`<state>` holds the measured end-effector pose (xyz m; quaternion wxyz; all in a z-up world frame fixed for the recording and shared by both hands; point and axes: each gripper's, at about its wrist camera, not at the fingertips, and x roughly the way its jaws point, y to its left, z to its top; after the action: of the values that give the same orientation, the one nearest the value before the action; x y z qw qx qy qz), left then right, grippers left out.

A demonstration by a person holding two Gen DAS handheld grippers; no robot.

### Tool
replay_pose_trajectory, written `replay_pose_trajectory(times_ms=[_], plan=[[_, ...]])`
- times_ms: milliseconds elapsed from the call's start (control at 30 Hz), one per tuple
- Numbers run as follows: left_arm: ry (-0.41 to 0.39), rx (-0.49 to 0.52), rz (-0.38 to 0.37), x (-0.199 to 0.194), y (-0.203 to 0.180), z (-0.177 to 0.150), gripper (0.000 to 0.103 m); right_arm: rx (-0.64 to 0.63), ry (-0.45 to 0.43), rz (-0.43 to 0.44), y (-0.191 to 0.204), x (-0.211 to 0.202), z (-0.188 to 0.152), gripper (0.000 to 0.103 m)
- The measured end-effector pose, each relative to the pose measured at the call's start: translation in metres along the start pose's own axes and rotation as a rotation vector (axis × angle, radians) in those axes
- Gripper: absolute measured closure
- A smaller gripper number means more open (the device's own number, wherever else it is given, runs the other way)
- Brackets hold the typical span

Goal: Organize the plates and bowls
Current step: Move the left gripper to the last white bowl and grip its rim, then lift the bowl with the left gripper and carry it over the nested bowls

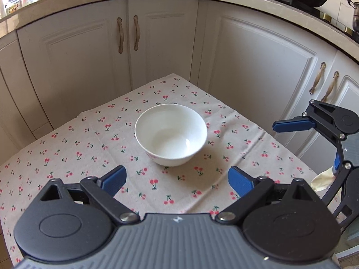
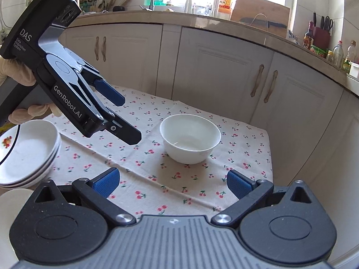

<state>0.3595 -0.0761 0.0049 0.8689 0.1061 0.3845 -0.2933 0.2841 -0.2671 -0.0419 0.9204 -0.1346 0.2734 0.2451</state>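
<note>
1. My left gripper point(image 1: 177, 180): fingers spread wide, nothing between the blue pads point(image 1: 113, 179). It hangs above the table's near part, aimed at the bowl.
2. My right gripper point(image 2: 171, 182): fingers also wide apart, empty, pads point(image 2: 105, 182) clear of everything.
3. White bowl point(image 1: 171, 134) sits upright on the cherry-print tablecloth point(image 1: 67, 157), at 12 o'clock from my left fingers, near but not touching. In the right wrist view the same bowl point(image 2: 190, 138) lies at about 12 to 1 o'clock from my right fingers. Looks empty inside; faint pink print low on its outer wall.
4. In the right wrist view my left gripper point(image 2: 128, 121) shows at 10 o'clock, tilted down toward the cloth, held by a gloved hand point(image 2: 15, 74). It is well left of the bowl, apart from it.
5. Stack of shallow plates point(image 2: 27, 154) at 9 o'clock in the right wrist view, at the table's left edge; at least three nested, the top one with a dark rim line and a fruit print. Looks already gathered.
6. A pale rounded rim point(image 2: 9, 204) at 8 o'clock, just below the stack; cannot tell what dish it is.
7. Progress, my judgement: plates appear stacked, so that part is done. The lone bowl is left out on the cloth, untouched by either gripper.
8. Left to do: take the bowl by its rim and bring it over to the other dishes. Where exactly it belongs I cannot tell.
9. Cabinets point(image 1: 74, 67) behind the table, doors closed.
</note>
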Motion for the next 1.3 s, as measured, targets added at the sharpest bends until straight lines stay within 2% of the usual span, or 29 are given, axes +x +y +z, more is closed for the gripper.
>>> replay_pose_trajectory(times_ms=[233, 467, 667, 867, 1000, 1300], plan=[[0.027, -0.009, -0.010, 0.042, 0.017, 0.019, 0.006, -0.016, 0.038, 0.019, -0.022, 0.039, 0.006, 0.000], [0.042, -0.015, -0.033, 0.070, 0.030, 0.029, 0.006, -0.053, 0.065, 0.047, -0.028, 0.075, 0.012, 0.000], [0.055, -0.005, -0.040, 0.088, 0.021, 0.037, 0.006, -0.057, 0.083, 0.031, -0.031, 0.100, 0.014, 0.000], [0.057, -0.009, -0.052, 0.097, 0.019, 0.039, 0.009, -0.016, 0.064, 0.042, -0.037, 0.109, 0.018, 0.001], [0.061, -0.013, -0.062, 0.099, 0.021, 0.040, 0.015, -0.017, 0.058, 0.037, -0.037, 0.111, 0.019, 0.008], [0.061, -0.022, -0.081, 0.101, 0.021, 0.041, 0.022, -0.042, 0.040, 0.045, -0.027, 0.107, 0.019, 0.014]])
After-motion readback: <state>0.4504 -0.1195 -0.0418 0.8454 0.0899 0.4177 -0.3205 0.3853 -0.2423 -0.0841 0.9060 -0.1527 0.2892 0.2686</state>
